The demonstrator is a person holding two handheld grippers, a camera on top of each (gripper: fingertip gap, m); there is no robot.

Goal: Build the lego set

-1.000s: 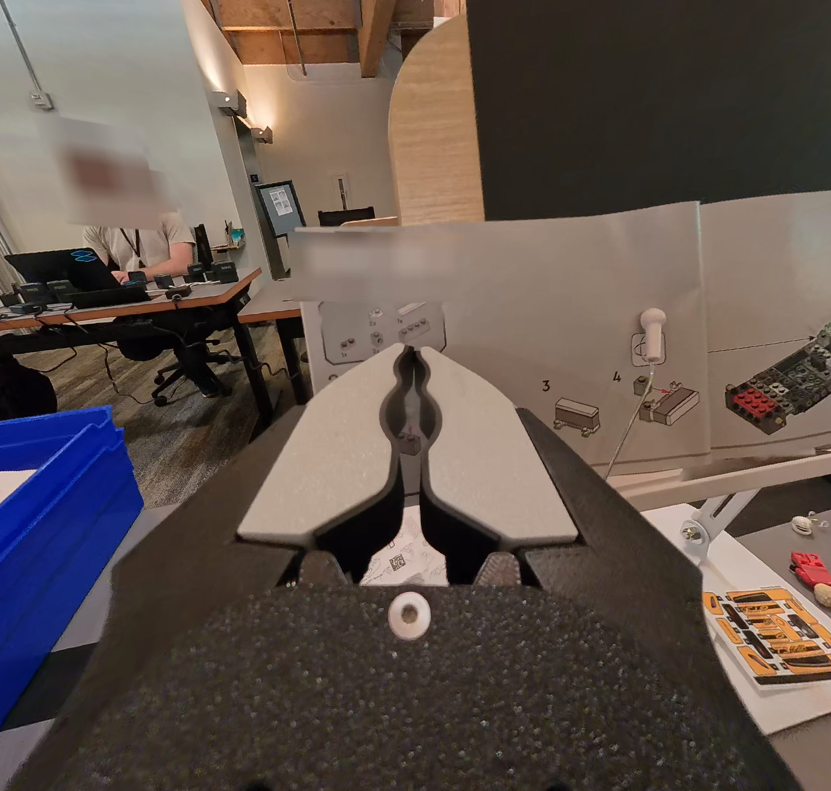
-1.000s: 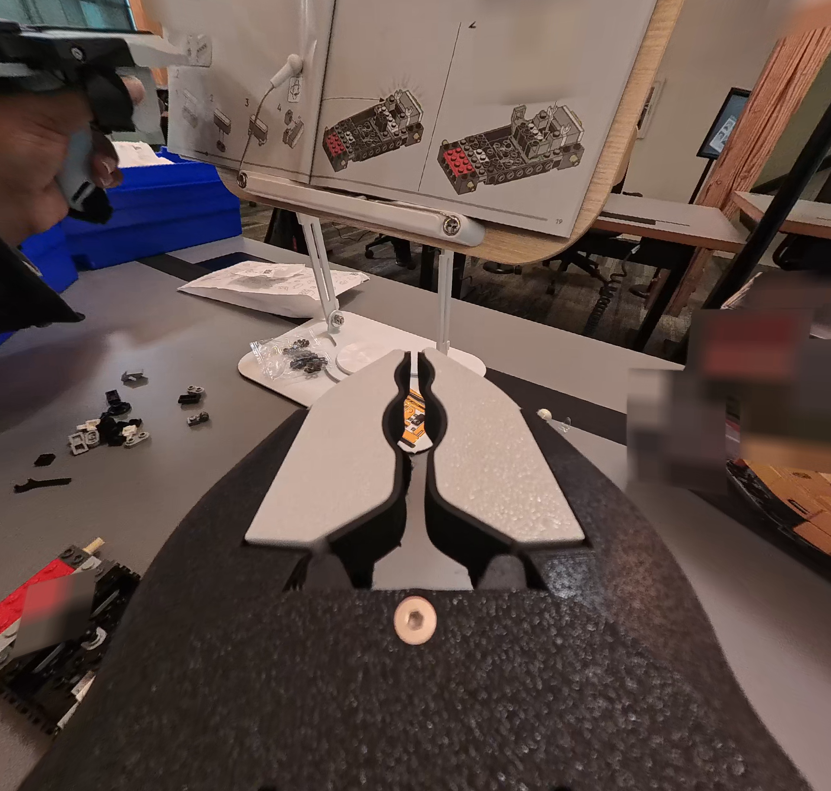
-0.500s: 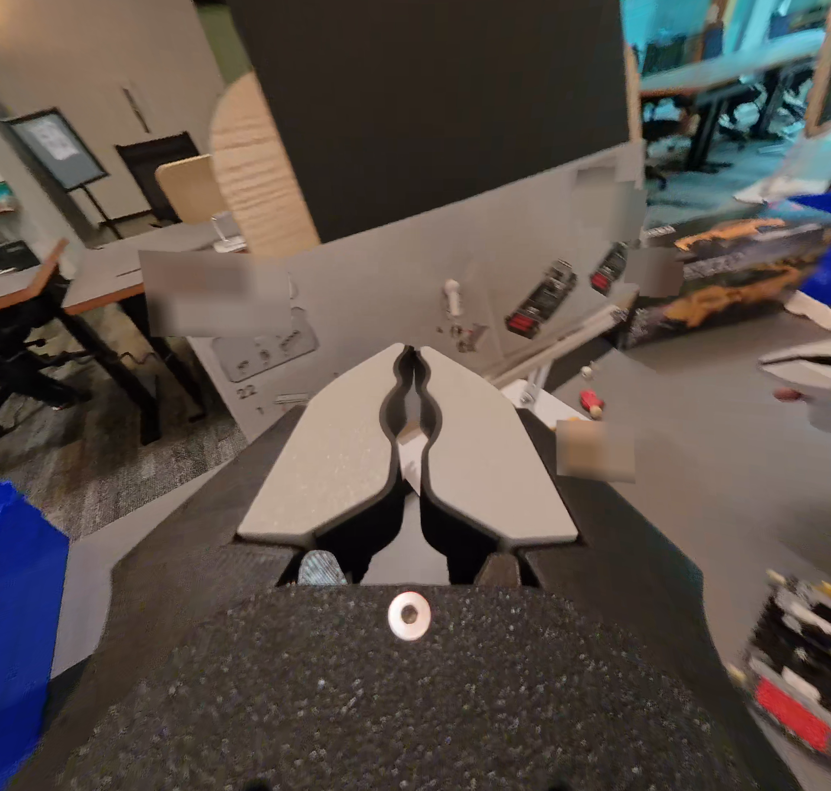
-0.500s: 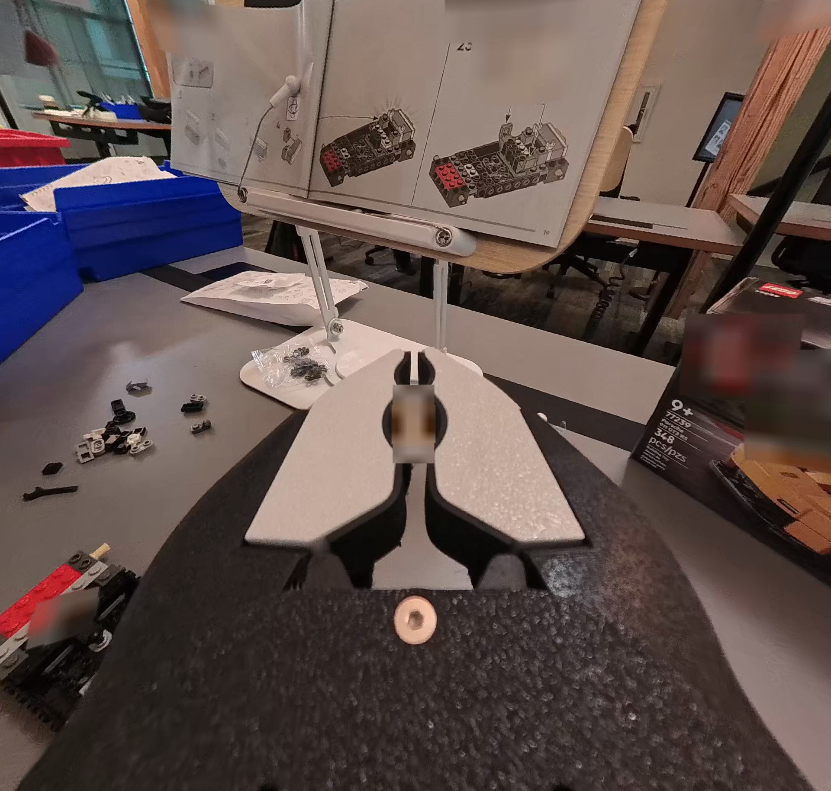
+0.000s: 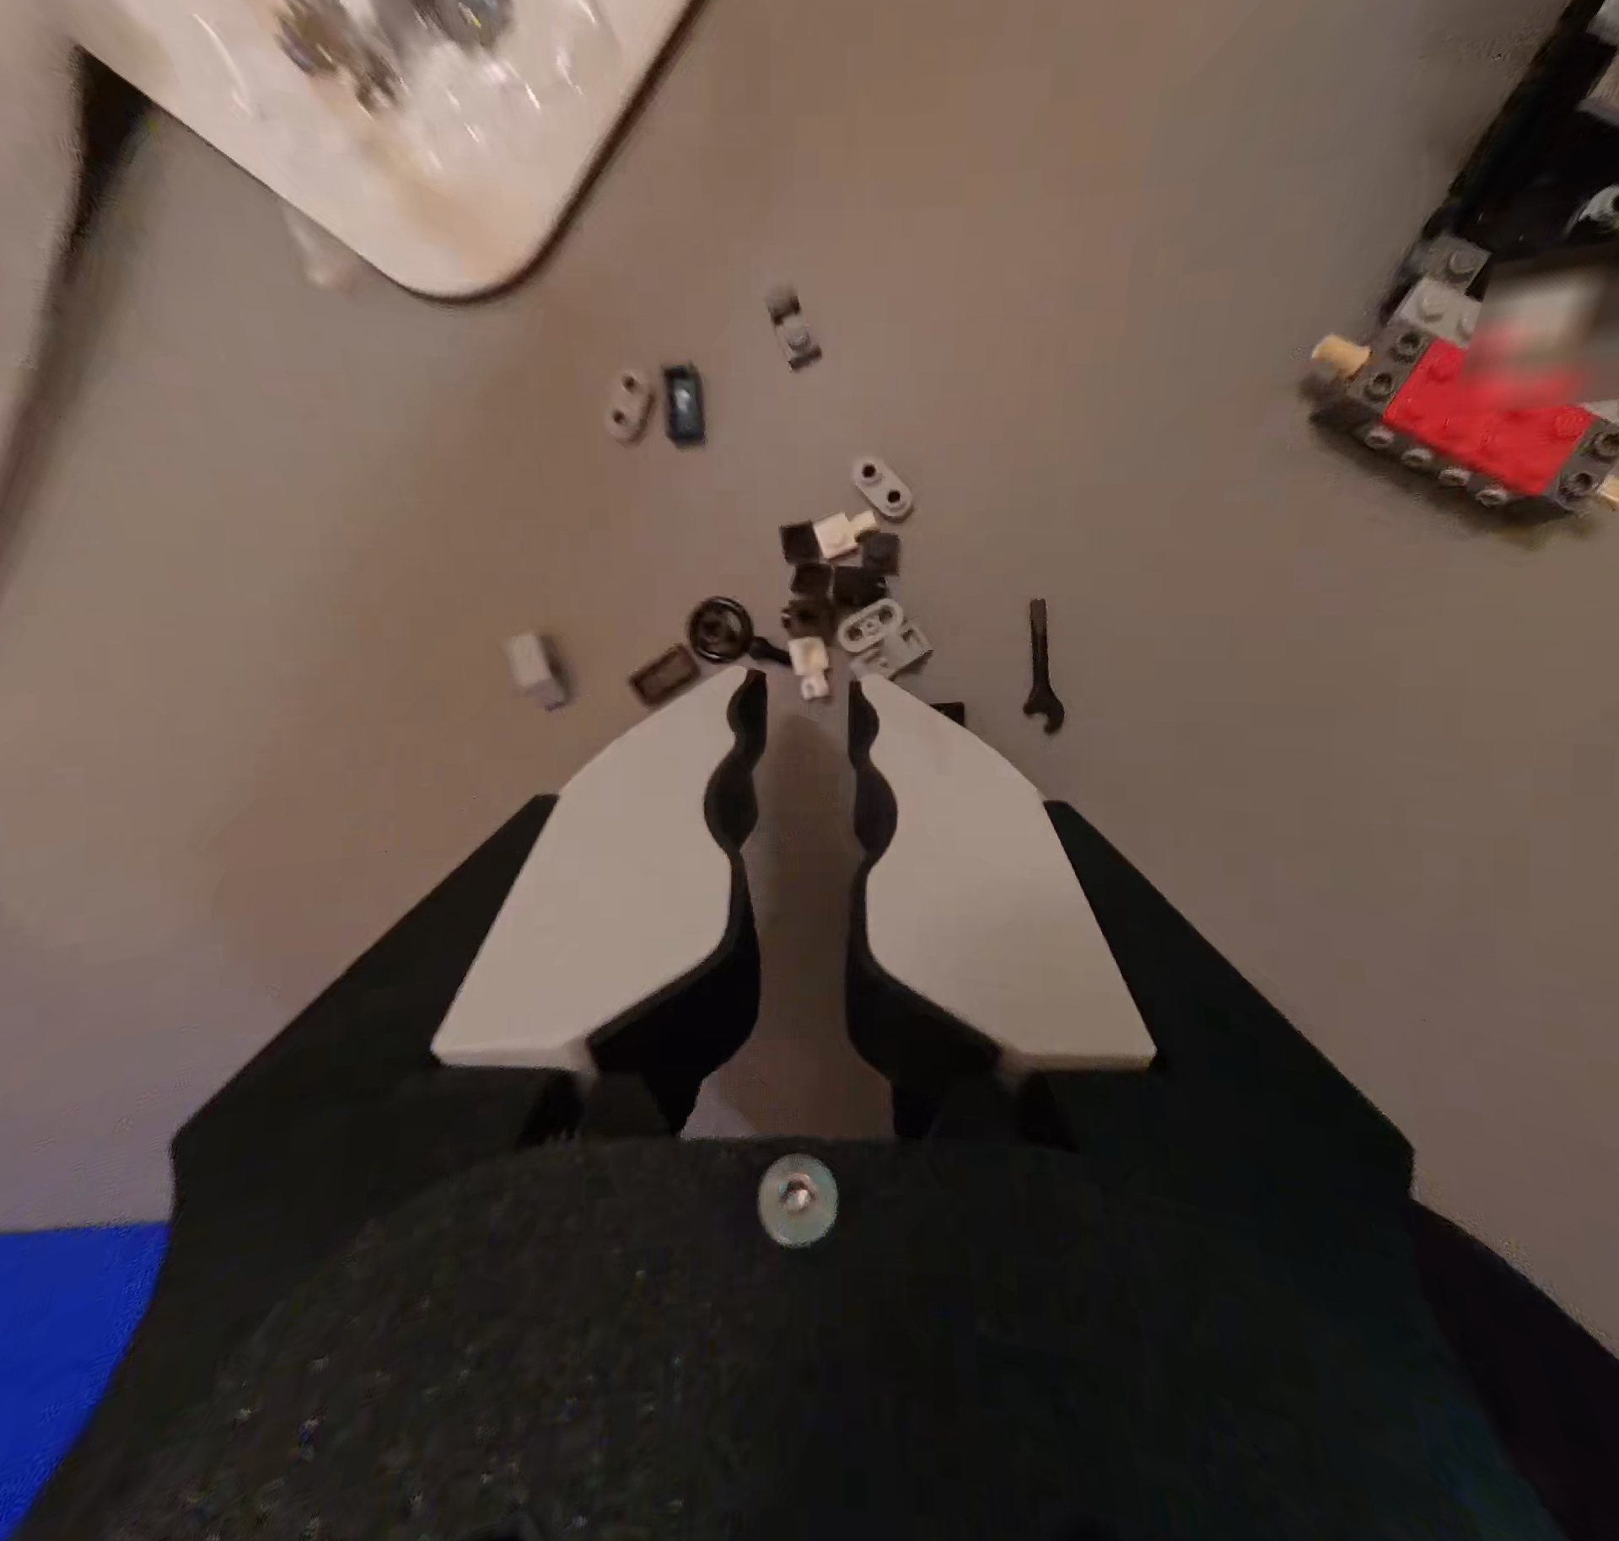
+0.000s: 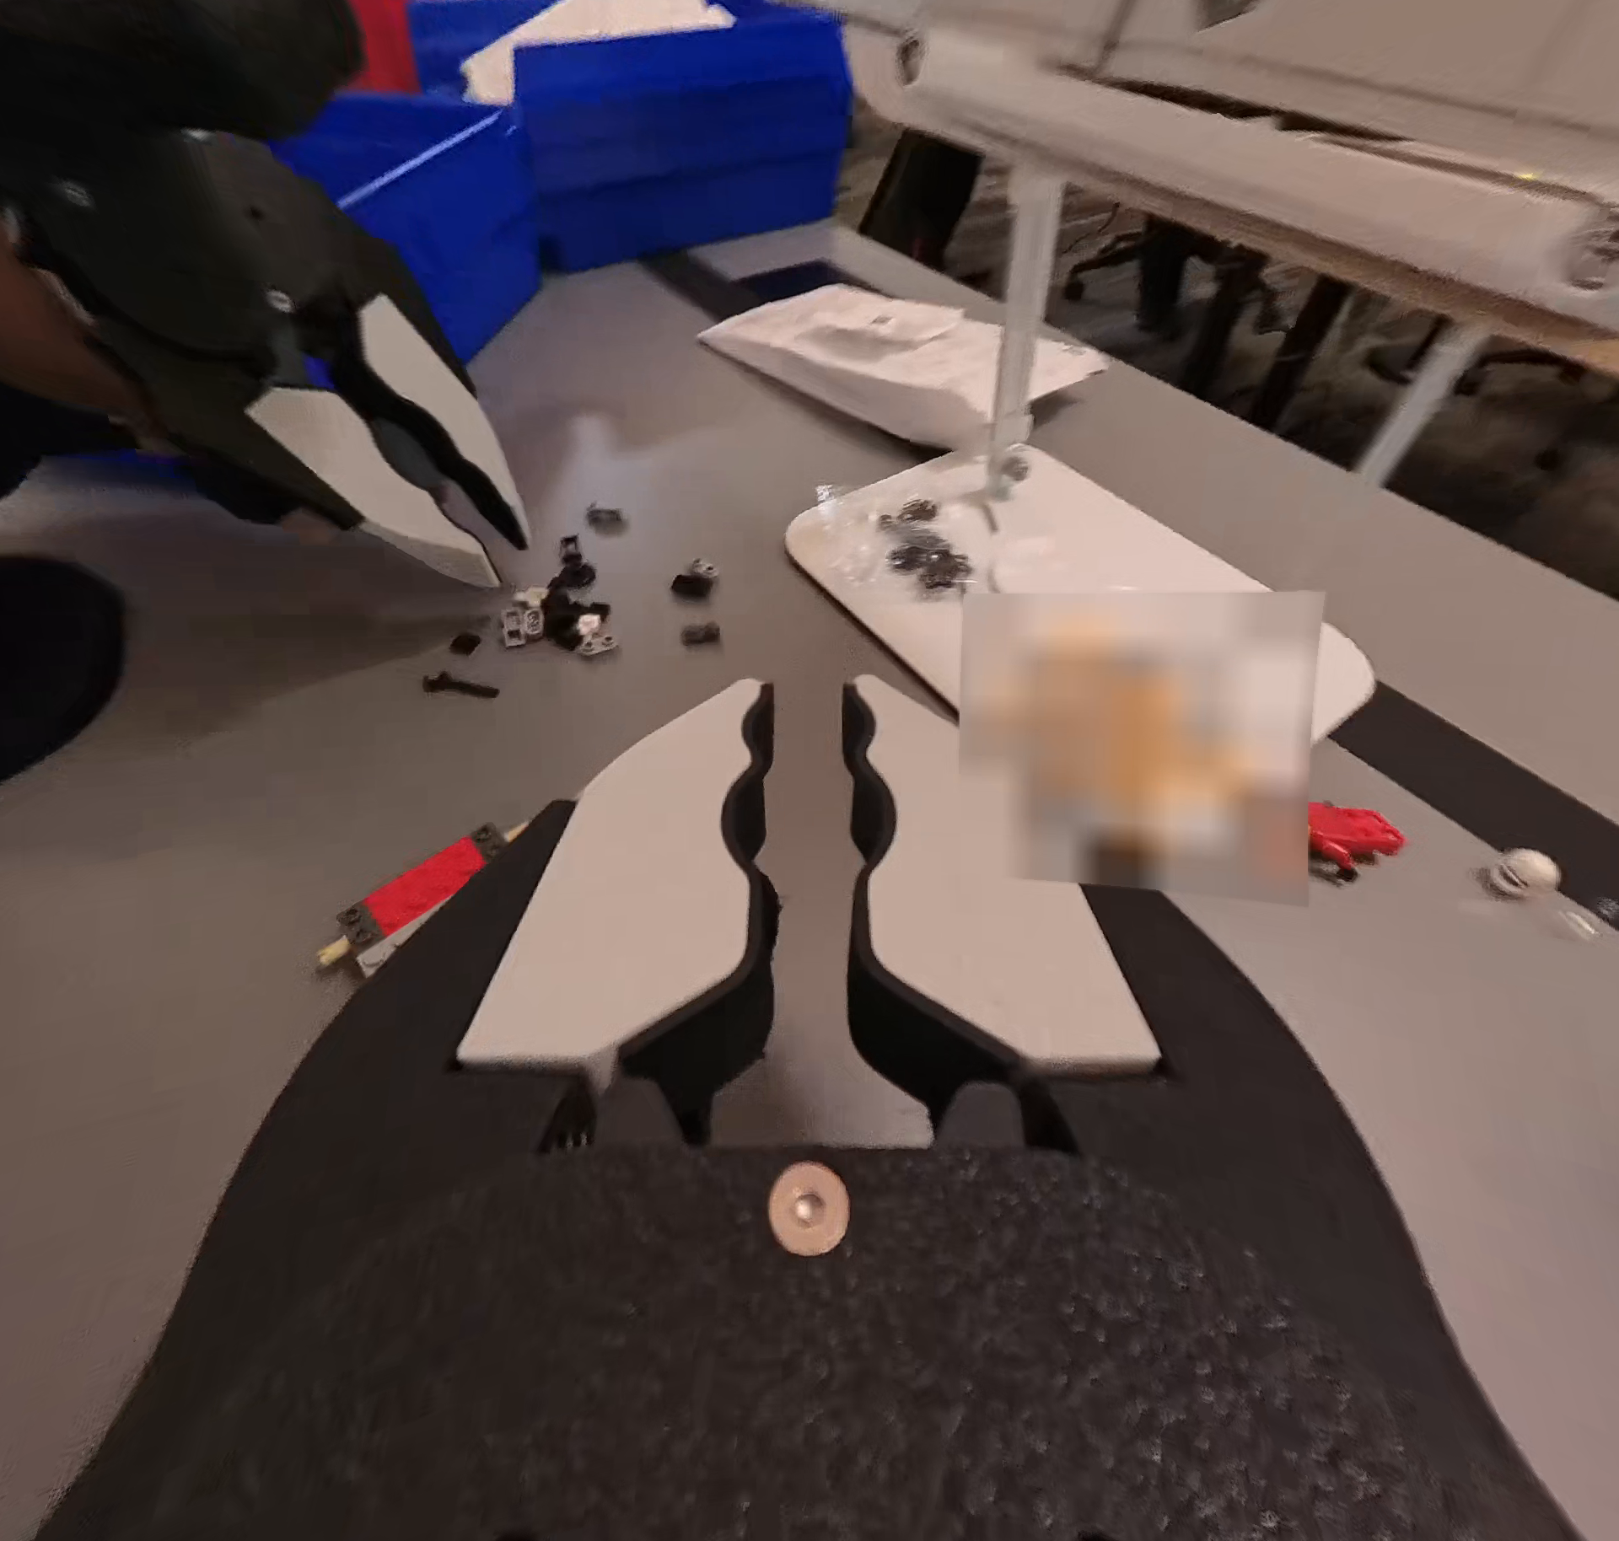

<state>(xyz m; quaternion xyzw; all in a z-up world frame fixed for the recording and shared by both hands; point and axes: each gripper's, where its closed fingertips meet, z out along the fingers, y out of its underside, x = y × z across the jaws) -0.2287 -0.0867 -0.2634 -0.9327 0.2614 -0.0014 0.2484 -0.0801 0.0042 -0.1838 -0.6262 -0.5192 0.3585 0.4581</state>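
Hovering over the grey table (image 5: 1139, 185), the left gripper (image 5: 806, 684) points down with its jaws parted and empty, tips just short of a cluster of small loose pieces (image 5: 841, 597). A black wrench piece (image 5: 1041, 667) lies beside them. The right gripper (image 6: 806, 689), likewise parted and empty, hangs near the partly built model (image 5: 1481, 413).

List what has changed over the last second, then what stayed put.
The left gripper swung down from the instruction booklet to hover over the loose pieces and opened. The right gripper opened too and tipped down toward the table. Neither holds anything. The pieces, partial build and stand base stayed put.
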